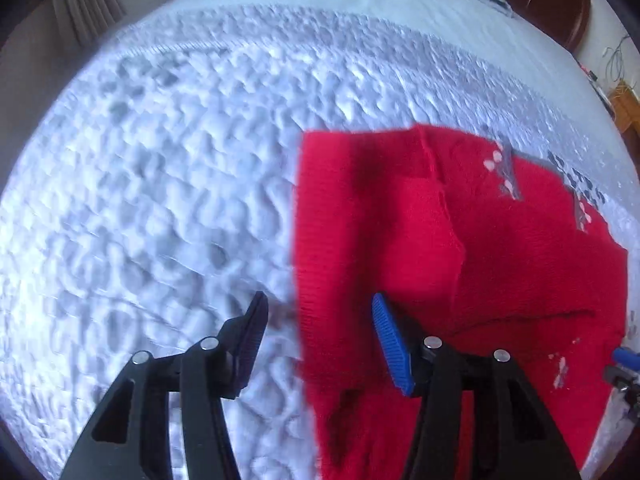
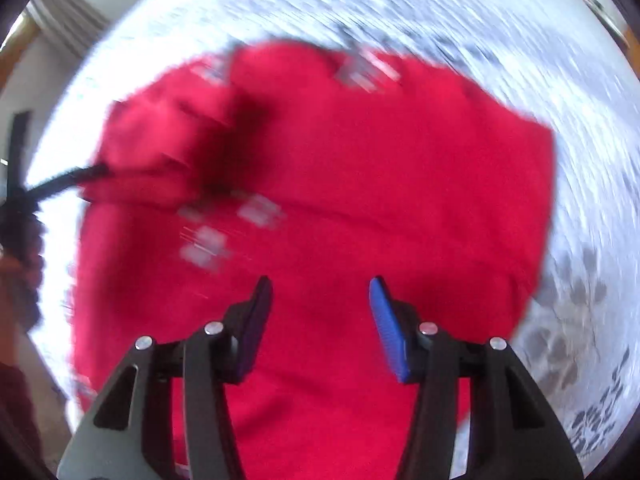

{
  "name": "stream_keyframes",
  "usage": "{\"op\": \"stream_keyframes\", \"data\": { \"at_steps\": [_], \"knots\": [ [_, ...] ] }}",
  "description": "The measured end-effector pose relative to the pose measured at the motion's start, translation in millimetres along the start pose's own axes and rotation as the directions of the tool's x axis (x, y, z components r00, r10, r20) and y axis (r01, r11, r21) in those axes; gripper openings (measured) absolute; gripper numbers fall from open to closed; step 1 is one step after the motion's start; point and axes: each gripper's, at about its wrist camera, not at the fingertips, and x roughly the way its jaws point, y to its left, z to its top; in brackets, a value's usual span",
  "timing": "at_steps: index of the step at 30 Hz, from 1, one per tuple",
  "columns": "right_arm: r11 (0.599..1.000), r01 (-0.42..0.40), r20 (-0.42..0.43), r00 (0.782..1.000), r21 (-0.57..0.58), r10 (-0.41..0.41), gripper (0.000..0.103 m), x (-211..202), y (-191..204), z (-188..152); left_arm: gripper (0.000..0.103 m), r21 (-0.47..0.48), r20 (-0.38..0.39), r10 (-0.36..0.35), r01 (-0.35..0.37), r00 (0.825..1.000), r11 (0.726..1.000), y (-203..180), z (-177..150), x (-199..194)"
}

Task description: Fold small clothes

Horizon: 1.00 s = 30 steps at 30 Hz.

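Left wrist view: the left gripper [image 1: 318, 308] is seen with its jaws parted and nothing between them, poised over the left edge of the red knitted garment [image 1: 460, 240] – which is spread flat on the white textured bedspread [image 1: 160, 180]. In the right wrist view, badly blurred, the right gripper [image 2: 320, 292] is held above the garment's middle – jaws likewise apart, gripping nothing.

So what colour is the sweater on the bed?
Red, with small white-and-grey motifs; the sweater shows best in the left wrist view.
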Motion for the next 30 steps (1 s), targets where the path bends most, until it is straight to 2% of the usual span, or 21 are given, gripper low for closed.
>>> {"op": "stream_keyframes", "data": {
  "at_steps": [2,4,7,9,13,16,18,20,21,23,24,25,26,30],
  "knots": [
    [0.999,-0.009,0.003,1.000,-0.052,0.010,0.051,0,32,20,0.055,-0.001,0.018,0.033,-0.033,0.999,0.999,11,4,-4],
    [0.995,-0.038,-0.011,0.999,-0.092,0.037,0.051,6,67,43,0.055,-0.019,0.007,0.032,-0.031,0.999,0.999,21,12,-2],
    [0.991,-0.107,-0.063,0.993,-0.086,0.101,0.050,25,100,70,0.056,-0.026,-0.033,0.025,-0.026,0.999,0.999,24,14,9],
    [0.989,-0.123,-0.092,0.989,-0.077,0.116,0.050,41,119,82,0.057,-0.035,-0.057,0.007,-0.009,0.998,0.999,19,14,20],
    [0.992,-0.093,-0.127,0.988,-0.086,0.082,0.051,68,150,105,0.059,-0.082,-0.072,-0.043,0.037,0.996,0.996,28,16,27],
    [0.993,-0.052,-0.137,0.990,-0.106,0.037,0.059,82,162,112,0.060,-0.066,-0.070,-0.033,0.028,0.997,0.997,27,15,29],
    [0.992,-0.013,-0.144,0.990,-0.124,-0.005,0.059,94,169,116,0.061,-0.055,-0.067,-0.019,0.015,0.998,0.998,25,18,34],
    [0.990,0.021,-0.137,0.990,-0.140,-0.040,0.055,101,171,118,0.062,-0.064,-0.068,-0.019,0.015,0.998,0.998,26,19,36],
    [0.988,0.028,-0.131,0.990,-0.152,-0.049,0.049,102,172,119,0.062,-0.069,-0.068,-0.021,0.016,0.997,0.997,26,18,37],
    [0.986,0.038,-0.113,0.992,-0.163,-0.057,0.031,99,171,120,0.062,-0.069,-0.068,-0.018,0.014,0.998,0.998,24,20,42],
    [0.989,0.007,-0.106,0.994,-0.151,-0.024,0.014,93,167,121,0.063,-0.066,-0.066,-0.017,0.013,0.998,0.998,23,19,41],
    [0.991,-0.024,-0.096,0.995,-0.132,0.011,0.010,86,161,122,0.063,-0.065,-0.065,-0.018,0.013,0.998,0.998,23,19,41],
    [0.993,-0.058,-0.072,0.996,-0.105,0.050,0.009,73,149,123,0.063,-0.065,-0.063,-0.018,0.014,0.998,0.998,23,19,41],
    [0.991,-0.116,0.012,0.993,-0.064,0.117,0.009,26,93,116,0.063,-0.064,-0.061,-0.017,0.013,0.998,0.998,26,18,40]
  ]
}}
